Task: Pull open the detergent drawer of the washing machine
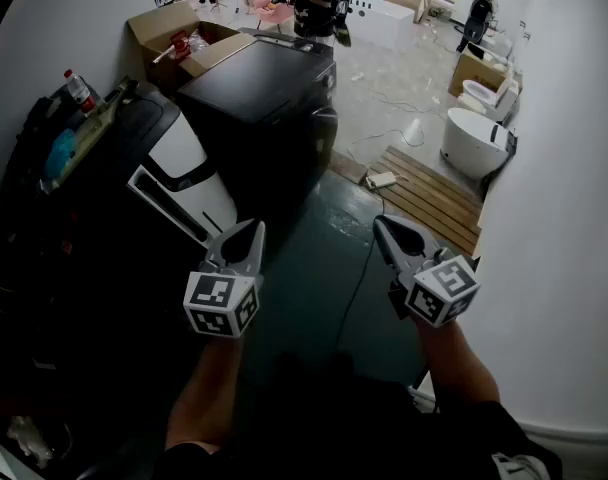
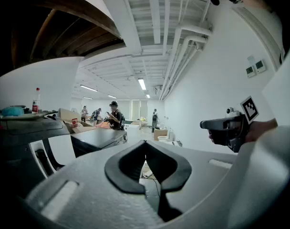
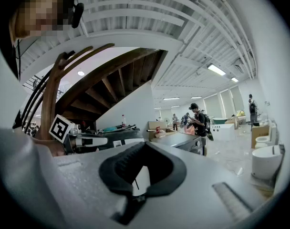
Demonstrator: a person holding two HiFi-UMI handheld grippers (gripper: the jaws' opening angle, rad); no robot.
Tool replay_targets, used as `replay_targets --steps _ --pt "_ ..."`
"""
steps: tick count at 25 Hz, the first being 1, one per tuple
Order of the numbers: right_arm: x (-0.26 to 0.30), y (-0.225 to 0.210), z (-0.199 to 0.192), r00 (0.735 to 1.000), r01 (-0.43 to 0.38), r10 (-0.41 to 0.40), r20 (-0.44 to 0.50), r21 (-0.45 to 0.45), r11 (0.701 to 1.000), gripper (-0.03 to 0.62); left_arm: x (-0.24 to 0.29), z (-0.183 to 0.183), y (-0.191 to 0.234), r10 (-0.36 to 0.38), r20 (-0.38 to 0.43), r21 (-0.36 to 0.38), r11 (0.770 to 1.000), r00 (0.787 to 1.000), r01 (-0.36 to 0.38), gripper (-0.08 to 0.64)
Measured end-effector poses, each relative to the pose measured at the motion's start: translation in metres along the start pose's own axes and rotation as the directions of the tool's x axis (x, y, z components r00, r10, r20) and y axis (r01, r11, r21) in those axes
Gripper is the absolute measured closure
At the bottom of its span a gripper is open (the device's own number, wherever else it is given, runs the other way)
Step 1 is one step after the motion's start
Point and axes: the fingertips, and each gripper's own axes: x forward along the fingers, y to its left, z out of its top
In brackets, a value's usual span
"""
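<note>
Head view is showing both grippers hanging in the air off the front of the washer (image 1: pixel 179 148), neither one touching it. The left gripper (image 1: pixel 254 226) is sitting nearer the washer. Its jaws are pressing tight together with nothing between them, and in the left gripper view its dark pads (image 2: pixel 135 149) are meeting at the tip. The right gripper (image 1: pixel 381 224) is hovering on the far side of the left one from the washer, well apart from it. Its jaws are likewise clenched and empty, and in the right gripper view only the room is showing past them.

The drawer (image 1: pixel 167 205), as far as can be told, is the white slotted bar jutting from the washer's white front. It is lying near the left gripper's tip and clear of both grippers. In the left gripper view the washer is standing off to the left of the jaws, not in line with them.

A bottle (image 1: pixel 79 88) is standing on the washer's dark top. A black machine (image 1: pixel 264 93) is standing just behind the washer.
</note>
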Motion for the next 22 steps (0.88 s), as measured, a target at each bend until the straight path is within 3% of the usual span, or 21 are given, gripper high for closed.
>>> replay_targets --steps 10,18,22 --pt "-0.012 -0.017 -0.007 1.0 0.009 -0.01 0.017 0.027 1.0 0.591 0.007 -0.009 -0.007 0.006 -0.016 -0.006 1.0 1.0 -0.006 0.549" --pt "-0.045 -0.044 -0.023 0.999 0.018 -0.022 0.032 0.119 0.993 0.589 0.021 -0.025 -0.039 -0.005 -0.053 -0.018 1.0 0.999 0.004 0.549" --pt "-0.067 -0.051 -0.019 0.999 0.007 -0.013 0.053 0.11 0.994 0.589 0.029 -0.022 -0.059 -0.003 -0.053 -0.011 1.0 0.999 0.002 0.549"
